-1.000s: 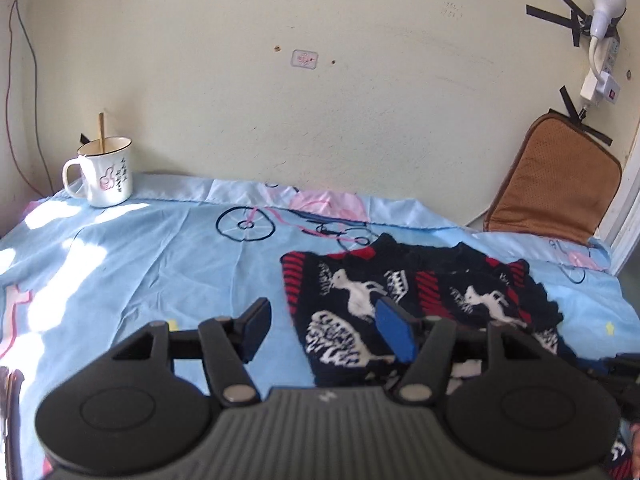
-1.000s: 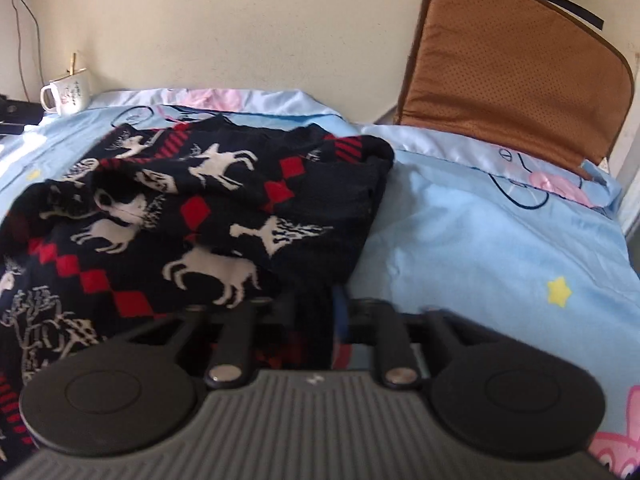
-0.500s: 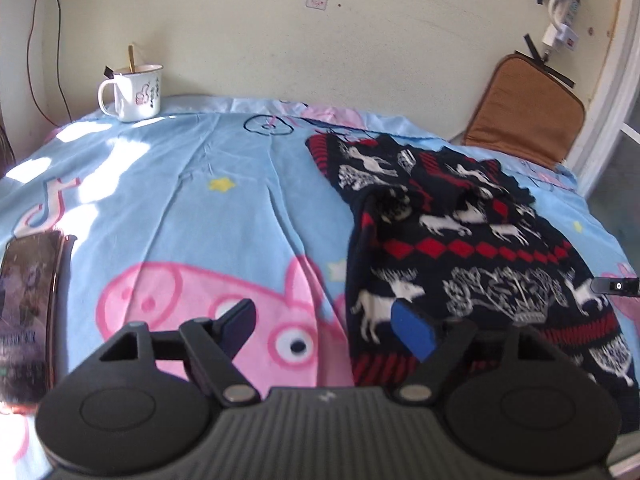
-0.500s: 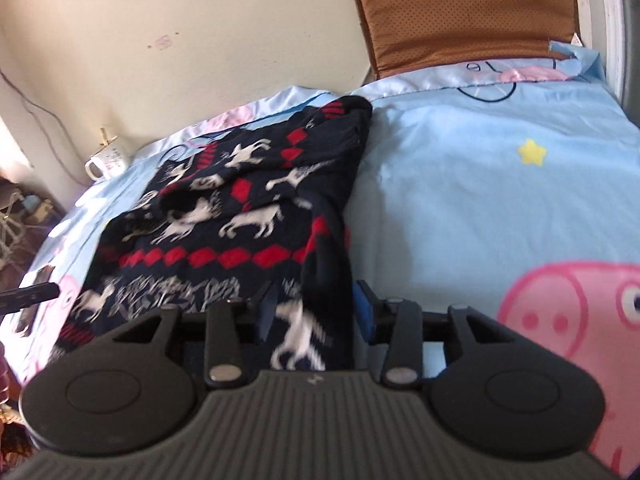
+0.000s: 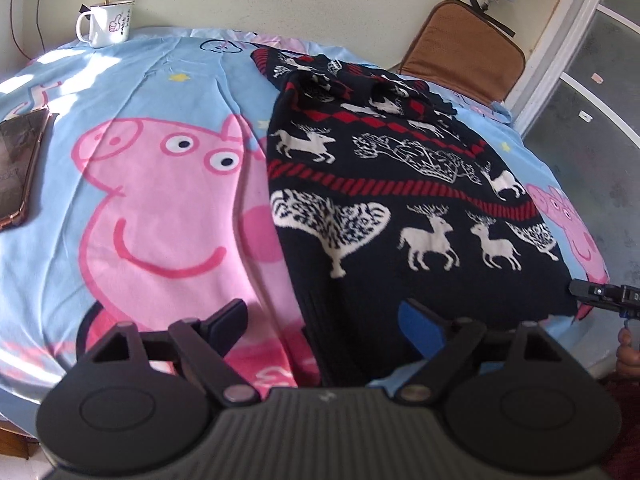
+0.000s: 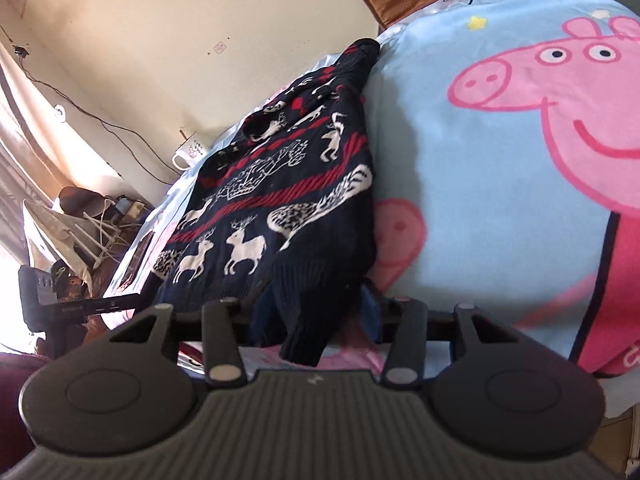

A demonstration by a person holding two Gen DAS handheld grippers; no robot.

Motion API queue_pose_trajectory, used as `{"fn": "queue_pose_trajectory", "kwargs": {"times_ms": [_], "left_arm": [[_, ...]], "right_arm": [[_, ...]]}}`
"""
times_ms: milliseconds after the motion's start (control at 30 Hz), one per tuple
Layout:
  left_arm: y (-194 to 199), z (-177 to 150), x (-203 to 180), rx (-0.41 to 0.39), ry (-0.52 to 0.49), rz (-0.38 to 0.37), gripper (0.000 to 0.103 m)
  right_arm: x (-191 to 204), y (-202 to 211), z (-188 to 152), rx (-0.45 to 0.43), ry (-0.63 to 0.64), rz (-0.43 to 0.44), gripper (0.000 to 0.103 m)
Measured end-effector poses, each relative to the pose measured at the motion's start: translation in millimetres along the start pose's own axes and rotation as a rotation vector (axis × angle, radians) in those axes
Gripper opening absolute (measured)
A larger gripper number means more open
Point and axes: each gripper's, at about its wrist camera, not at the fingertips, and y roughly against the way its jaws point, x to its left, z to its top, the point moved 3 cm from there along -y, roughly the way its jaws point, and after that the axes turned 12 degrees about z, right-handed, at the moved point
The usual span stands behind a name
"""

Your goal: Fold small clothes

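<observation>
A navy knit sweater (image 5: 400, 184) with white reindeer and red stripes lies stretched out on a light blue Peppa Pig blanket (image 5: 152, 184). My left gripper (image 5: 324, 320) is open, its fingers either side of the sweater's near hem corner, not closed on it. My right gripper (image 6: 316, 312) is partly closed around the other hem corner of the sweater (image 6: 304, 208); the knit hangs between its fingers, which are mostly hidden by the fabric. The right gripper's tip also shows at the right edge of the left wrist view (image 5: 600, 292).
A white mug (image 5: 108, 24) stands at the far left by the wall. A phone (image 5: 16, 164) lies on the blanket's left edge. A brown cushion (image 5: 468, 48) leans on the wall at the far right. Clutter and cables (image 6: 88, 224) lie beside the bed.
Both grippers have pulled back toward the near edge of the bed. The bunched sweater has been drawn out long and flat, its hem now at the near edge.
</observation>
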Motion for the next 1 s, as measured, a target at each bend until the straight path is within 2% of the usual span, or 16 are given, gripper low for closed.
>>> {"fn": "queue_pose_trajectory", "kwargs": {"times_ms": [33, 100, 167, 233, 267, 300, 400, 533, 633, 767, 833, 867, 900, 933, 967, 1000], "left_arm": [[2, -4, -1, 0.010, 0.001, -0.010, 0.081], [3, -12, -3, 0.027, 0.002, -0.017, 0.074], [0, -16, -4, 0.030, 0.015, -0.013, 0.068], [1, -16, -2, 0.034, 0.037, 0.005, 0.054], [1, -16, 1, 0.039, 0.048, 0.014, 0.037], [2, -14, 9, 0.048, 0.075, 0.003, 0.004], [8, -3, 32, 0.049, 0.217, -0.127, 0.006], [11, 31, 40, -0.037, 0.277, -0.153, 0.006], [3, 68, 40, -0.097, 0.299, -0.142, 0.006], [-20, 127, 45, -0.139, 0.342, -0.098, 0.007], [-38, 154, 46, -0.155, 0.348, -0.024, 0.022], [-49, 164, 46, -0.153, 0.354, 0.032, 0.048], [-60, 172, 48, -0.156, 0.359, 0.109, 0.056], [-66, 175, 49, -0.153, 0.359, 0.152, 0.056], [-70, 175, 50, -0.145, 0.358, 0.168, 0.056], [-71, 172, 52, -0.143, 0.353, 0.145, 0.057]], "right_arm": [[2, -3, -1, 0.009, 0.001, 0.008, 0.048], [5, -10, -2, 0.042, 0.016, 0.009, 0.036], [6, -18, -1, 0.063, 0.024, -0.012, 0.009], [6, -19, 2, 0.068, 0.044, 0.001, 0.009], [10, -18, 4, 0.066, 0.066, 0.014, 0.008], [14, -13, 7, 0.059, 0.096, 0.041, 0.008], [26, 0, 25, -0.011, 0.156, 0.119, 0.008], [25, 1, 63, -0.143, 0.136, 0.163, 0.008], [20, -14, 97, -0.221, 0.113, 0.151, 0.008], [7, -54, 148, -0.261, 0.082, 0.025, 0.008], [-12, -83, 173, -0.257, 0.049, -0.098, 0.010], [-22, -97, 180, -0.246, 0.046, -0.167, 0.014], [-32, -108, 184, -0.233, 0.056, -0.244, 0.019], [-40, -114, 187, -0.224, 0.058, -0.315, 0.033], [-47, -115, 185, -0.223, 0.049, -0.353, 0.035], [-49, -111, 183, -0.233, 0.042, -0.323, 0.035]]}}
